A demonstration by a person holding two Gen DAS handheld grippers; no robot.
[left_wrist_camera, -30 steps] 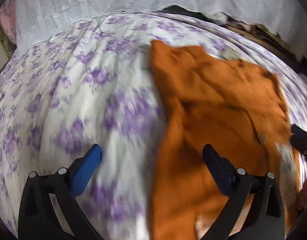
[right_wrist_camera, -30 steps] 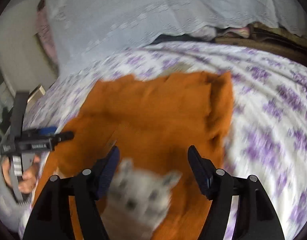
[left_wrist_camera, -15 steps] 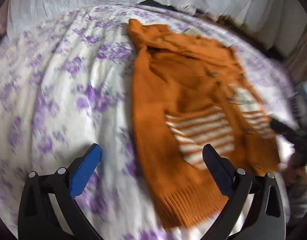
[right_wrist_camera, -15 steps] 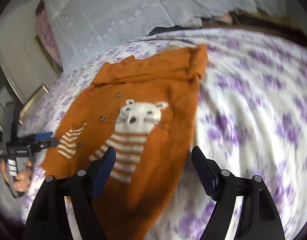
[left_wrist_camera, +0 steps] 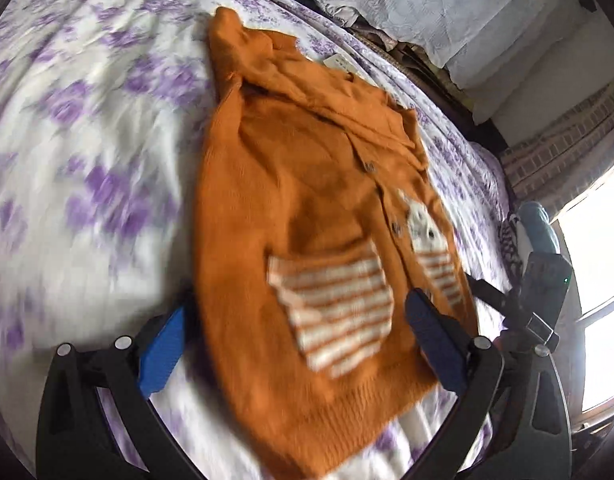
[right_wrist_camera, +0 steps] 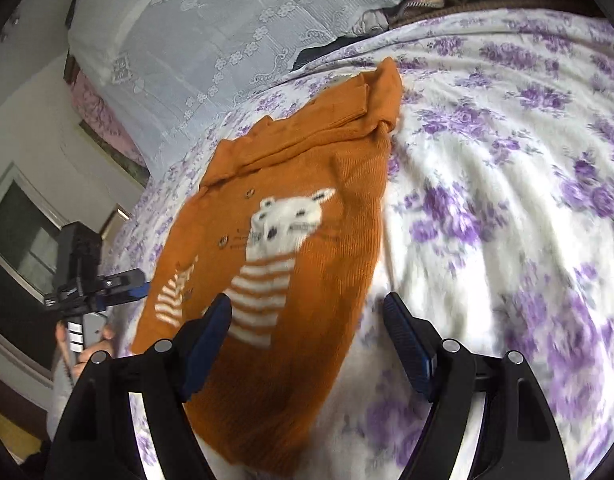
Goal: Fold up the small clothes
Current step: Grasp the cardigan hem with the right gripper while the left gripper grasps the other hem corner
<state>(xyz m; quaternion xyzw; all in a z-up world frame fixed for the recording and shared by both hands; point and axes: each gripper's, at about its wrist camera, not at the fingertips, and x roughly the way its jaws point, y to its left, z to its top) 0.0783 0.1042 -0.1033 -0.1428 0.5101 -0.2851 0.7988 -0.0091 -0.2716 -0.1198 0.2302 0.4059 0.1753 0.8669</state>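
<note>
Orange cardigan (left_wrist_camera: 307, 208) lies flat on bed (left_wrist_camera: 87, 128), front up, near bed's near edge; collar toward bed's far edge. Cat motif (right_wrist_camera: 287, 220) and striped patches visible on front. Buttons along front opening.

Left gripper (left_wrist_camera: 303, 344): jaws wide apart, nothing held; hovers over cardigan hem.

Right gripper (right_wrist_camera: 307, 336): jaws have just been opening, now wide apart, nothing gripped; one finger over hem, other over bedsheet.

White lace cover (right_wrist_camera: 211, 28) beyond bed's far edge.
</note>
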